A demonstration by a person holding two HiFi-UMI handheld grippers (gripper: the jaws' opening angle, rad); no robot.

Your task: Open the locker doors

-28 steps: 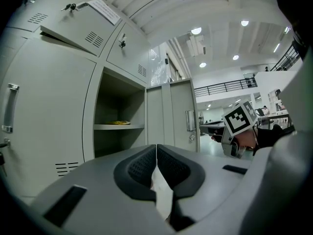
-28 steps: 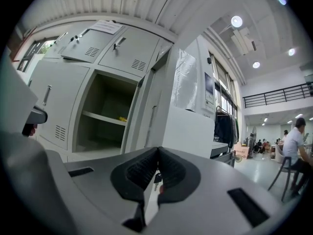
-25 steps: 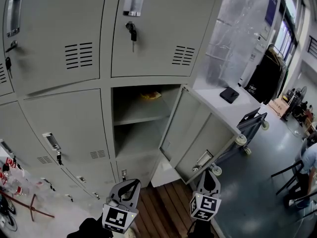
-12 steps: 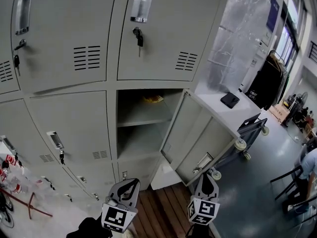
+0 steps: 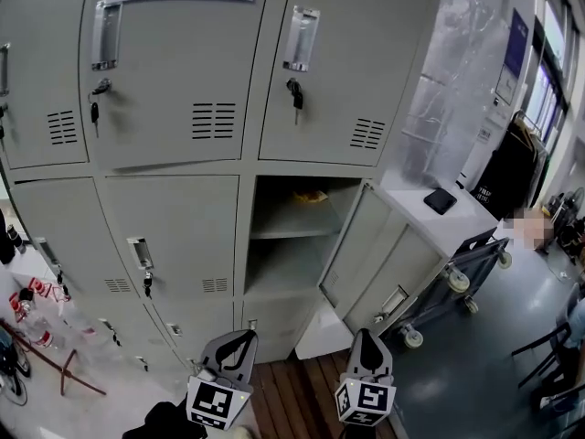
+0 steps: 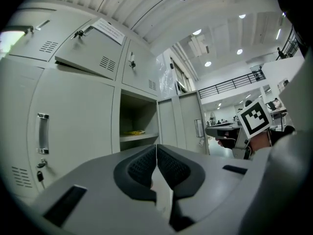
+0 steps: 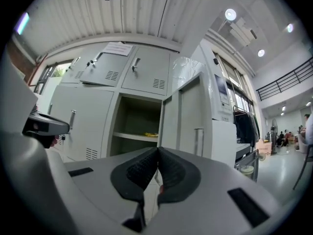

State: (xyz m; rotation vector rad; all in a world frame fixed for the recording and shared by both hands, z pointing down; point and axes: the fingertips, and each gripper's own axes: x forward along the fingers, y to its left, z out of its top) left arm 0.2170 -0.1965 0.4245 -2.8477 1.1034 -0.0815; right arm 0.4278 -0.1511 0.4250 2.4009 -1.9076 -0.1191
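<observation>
A bank of grey lockers fills the head view. One middle locker stands open, its door swung out to the right, with a yellow item on its upper shelf. The neighbouring doors are closed, with handles and hanging keys. My left gripper and right gripper hover low in front, both shut and empty, well short of the lockers. The left gripper view shows my left gripper aimed at the open locker. My right gripper faces the open door.
A white counter with a black item stands right of the lockers, and a wheeled cart is below it. Wooden boards lie underfoot. Bottles and red clutter sit at lower left. A dark coat hangs at far right.
The head view has swung up and left, so the lockers sit lower and further right. The right gripper has drifted a little left in the view. Both grippers stay shut.
</observation>
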